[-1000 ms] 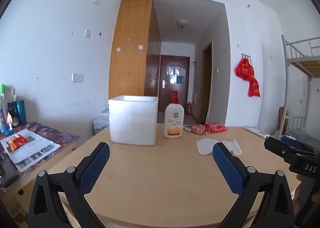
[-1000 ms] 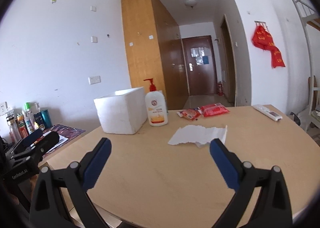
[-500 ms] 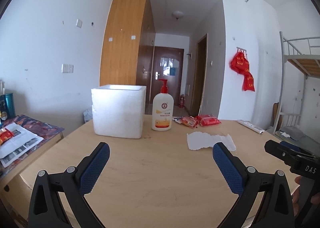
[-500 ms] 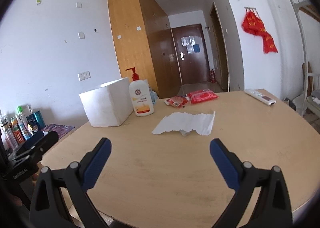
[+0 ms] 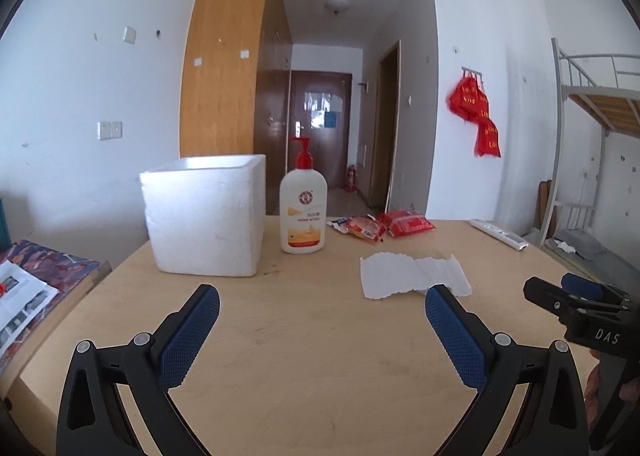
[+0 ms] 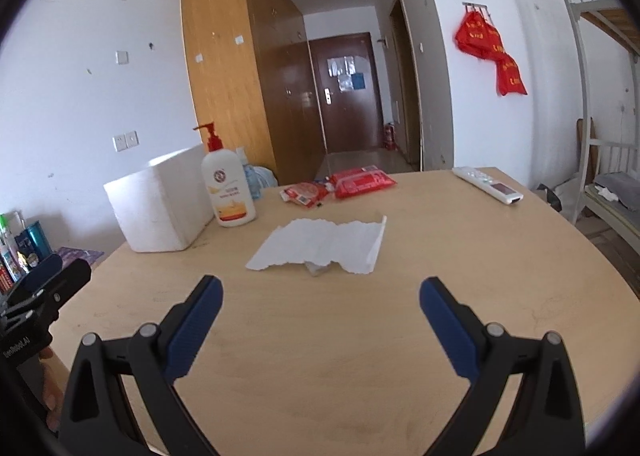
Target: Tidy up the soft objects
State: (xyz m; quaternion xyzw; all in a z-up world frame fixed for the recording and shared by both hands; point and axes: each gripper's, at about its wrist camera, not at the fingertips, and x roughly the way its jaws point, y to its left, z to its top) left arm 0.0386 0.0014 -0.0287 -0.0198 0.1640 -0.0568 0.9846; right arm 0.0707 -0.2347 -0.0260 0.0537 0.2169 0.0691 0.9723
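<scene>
Both grippers have advanced over the table in the past second, and the objects now loom nearer. The left gripper and right gripper hang with fingers wide apart, holding nothing. The paper sheet lies just ahead of the right gripper; two red packets sit beyond, beside the bottle and foam box. Nothing is gathered yet.

— What lay mid-frame?
— A white paper towel flat on the desk, with the right gripper below it, jaws spread wide.
— And upper left?
— A foam box beside a pump bottle.
</scene>
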